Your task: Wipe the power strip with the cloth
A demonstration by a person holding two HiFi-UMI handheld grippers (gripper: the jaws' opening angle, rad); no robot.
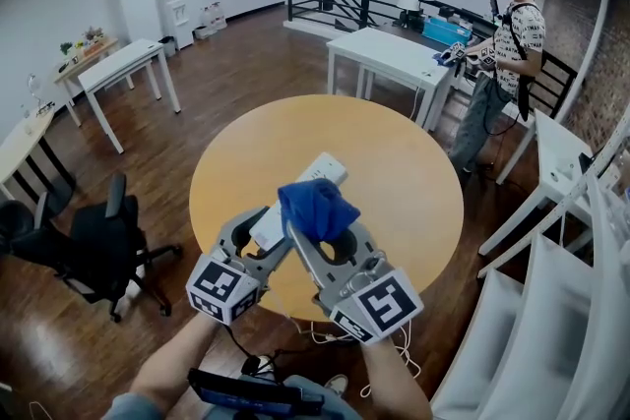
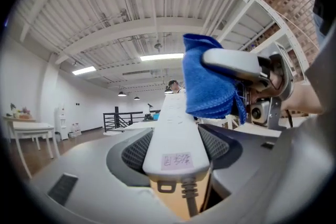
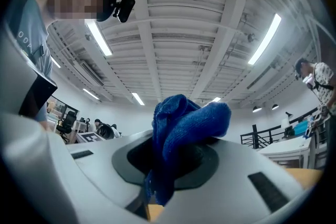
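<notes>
Above the round wooden table (image 1: 413,182), my left gripper (image 1: 264,229) is shut on a white power strip (image 1: 300,195), lifted and tilted away from me. In the left gripper view the power strip (image 2: 176,128) runs out between the jaws, its cord end and label nearest the camera. My right gripper (image 1: 313,233) is shut on a bunched blue cloth (image 1: 317,208), which rests against the strip's right side. The cloth (image 2: 207,81) shows pressed on the strip's far part, and the cloth (image 3: 181,136) fills the right gripper's jaws.
A person (image 1: 507,54) stands at white desks (image 1: 389,59) to the far right. A black office chair (image 1: 94,246) sits left of the table. White shelving (image 1: 551,310) stands at the right. The strip's white cord (image 1: 330,334) hangs below the table edge.
</notes>
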